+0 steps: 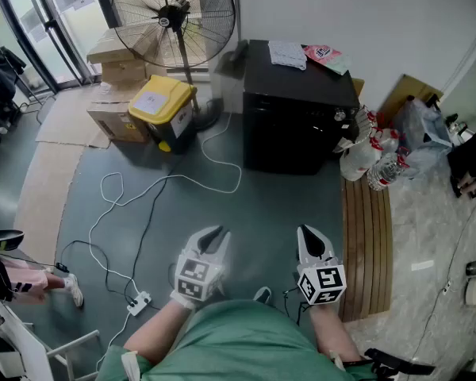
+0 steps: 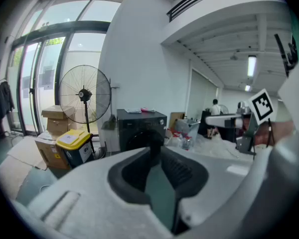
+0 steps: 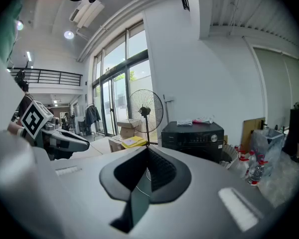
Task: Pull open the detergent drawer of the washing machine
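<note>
The left gripper (image 1: 216, 233) has its jaw tips drawn together with nothing between them, and the right gripper (image 1: 310, 233) beside it is closed and empty too. Both are well apart from the washing machine (image 1: 297, 109), a black front-loader standing against the far wall across open floor, with a standing fan (image 1: 174, 14) and a yellow-lidded bin (image 1: 165, 108) to its left and a cluster of plastic bottles (image 1: 373, 159) to its right. From here I cannot pick out the detergent drawer itself; I would expect it in the top strip of the front, at the end away from the round knob (image 3: 217, 139). My guess is it will handle as a light, rigid plastic tray on slides, smooth-faced and a little slippery, stiff at first and then running freely. It probably has to be hooked by a jaw tip in its finger recess, or pinched at its lip, and drawn straight out, since a skewed pull could jam it. The person holds both forearms low in front of the waist, side by side. The left gripper tips a little further down than the right, and both point ahead toward the machine.
</note>
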Tool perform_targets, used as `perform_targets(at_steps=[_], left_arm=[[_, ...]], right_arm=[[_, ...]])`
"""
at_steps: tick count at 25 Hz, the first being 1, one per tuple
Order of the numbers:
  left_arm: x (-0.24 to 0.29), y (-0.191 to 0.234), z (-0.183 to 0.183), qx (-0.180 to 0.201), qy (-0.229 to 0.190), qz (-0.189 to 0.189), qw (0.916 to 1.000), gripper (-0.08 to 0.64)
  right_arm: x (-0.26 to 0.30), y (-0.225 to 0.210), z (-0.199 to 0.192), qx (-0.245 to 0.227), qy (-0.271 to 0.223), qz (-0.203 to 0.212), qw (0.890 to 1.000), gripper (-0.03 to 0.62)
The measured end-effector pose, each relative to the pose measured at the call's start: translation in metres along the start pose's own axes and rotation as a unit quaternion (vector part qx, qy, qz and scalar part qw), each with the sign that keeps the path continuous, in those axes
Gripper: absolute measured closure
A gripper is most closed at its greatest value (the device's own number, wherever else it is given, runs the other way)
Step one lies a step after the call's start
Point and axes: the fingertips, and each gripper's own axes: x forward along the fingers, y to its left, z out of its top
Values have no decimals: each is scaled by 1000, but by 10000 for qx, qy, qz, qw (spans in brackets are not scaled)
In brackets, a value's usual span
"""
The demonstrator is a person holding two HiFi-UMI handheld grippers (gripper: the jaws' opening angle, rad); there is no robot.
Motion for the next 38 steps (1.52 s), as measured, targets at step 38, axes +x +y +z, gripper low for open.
perform_targets(at_steps=[38], left_arm=[[80, 69, 49, 112, -426, 403, 9982, 410]], right_arm=[[69, -52, 34, -372, -219, -65, 9990, 457]])
